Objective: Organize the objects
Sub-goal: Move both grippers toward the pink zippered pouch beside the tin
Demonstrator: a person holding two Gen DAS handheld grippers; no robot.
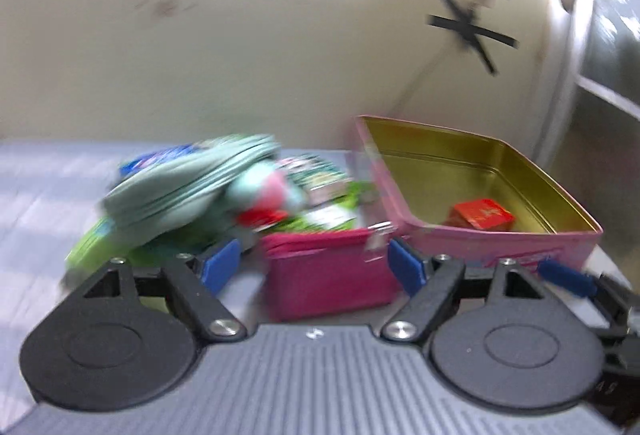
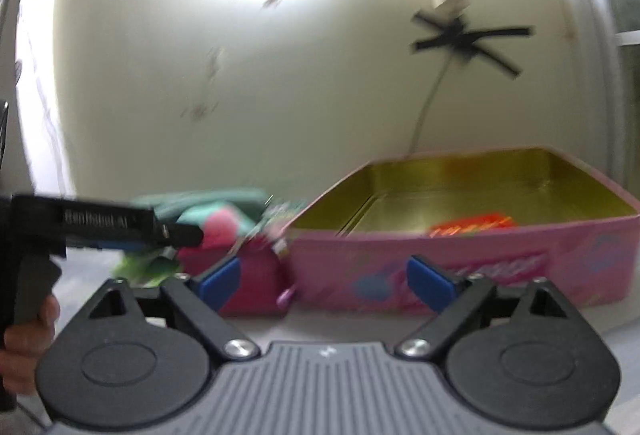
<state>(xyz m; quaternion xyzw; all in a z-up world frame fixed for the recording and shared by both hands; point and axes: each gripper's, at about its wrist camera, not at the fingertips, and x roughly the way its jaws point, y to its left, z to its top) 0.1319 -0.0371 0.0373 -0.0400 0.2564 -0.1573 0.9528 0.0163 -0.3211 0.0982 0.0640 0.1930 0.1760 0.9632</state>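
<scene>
An open pink tin (image 1: 460,245) with a gold inside stands at the right on the table, and a small red box (image 1: 484,214) lies in it. Left of it stands a magenta zip pouch (image 1: 328,275). My left gripper (image 1: 314,267) is open in front of the pouch, its blue pads apart from it. Behind lies a blurred pile with a teal cloth item (image 1: 180,187) and green packets (image 1: 328,215). My right gripper (image 2: 324,283) is open and empty before the pink tin (image 2: 500,255), beside the magenta pouch (image 2: 248,283). The left gripper (image 2: 188,235) reaches in from the left, held by a hand (image 2: 28,335).
A cream wall rises right behind the table, with a black tape cross (image 1: 472,31) and a thin cable running down to the tin. A pale frame (image 1: 568,75) stands at the far right. One blue finger of the right gripper (image 1: 568,277) shows beside the tin's front wall.
</scene>
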